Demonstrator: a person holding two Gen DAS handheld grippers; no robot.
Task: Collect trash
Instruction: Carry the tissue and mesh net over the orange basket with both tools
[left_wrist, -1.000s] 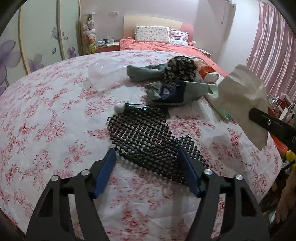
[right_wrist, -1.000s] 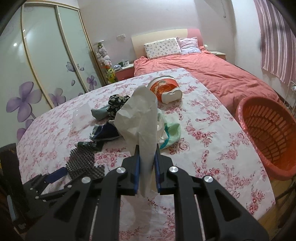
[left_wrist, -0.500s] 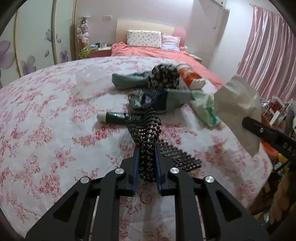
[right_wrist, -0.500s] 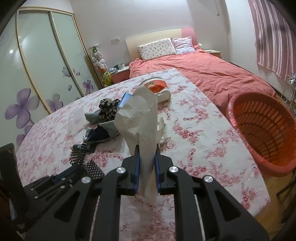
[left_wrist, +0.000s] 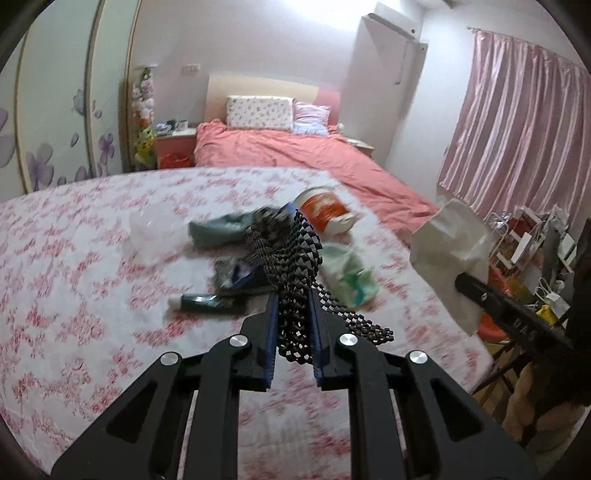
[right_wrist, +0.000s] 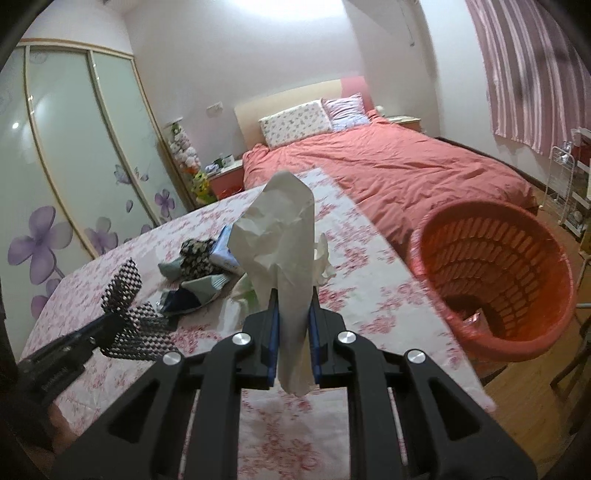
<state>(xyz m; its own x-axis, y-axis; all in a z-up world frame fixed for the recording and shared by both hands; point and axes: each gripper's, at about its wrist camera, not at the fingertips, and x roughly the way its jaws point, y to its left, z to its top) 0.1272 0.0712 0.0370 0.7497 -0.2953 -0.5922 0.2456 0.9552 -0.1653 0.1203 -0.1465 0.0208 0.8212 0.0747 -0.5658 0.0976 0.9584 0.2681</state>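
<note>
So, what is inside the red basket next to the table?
In the right wrist view, the red basket looks almost empty: one small reddish wrapper lies at the bottom near the front wall. The near rim hides the part of the bottom closest to the camera, so anything there cannot be seen.

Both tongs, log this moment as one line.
left tongs: shut on black mesh mat | right tongs: shut on crumpled paper | red basket: beside table

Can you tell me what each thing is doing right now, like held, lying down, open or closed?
Left gripper: shut on mesh.
Mesh: held, hanging off the table.
Right gripper: shut on tissue.
Tissue: held upright, crumpled.
Basket: upright, open, nearly empty.
Tube: lying flat.
Cup: on its side.
Wardrobe: doors closed.
</note>
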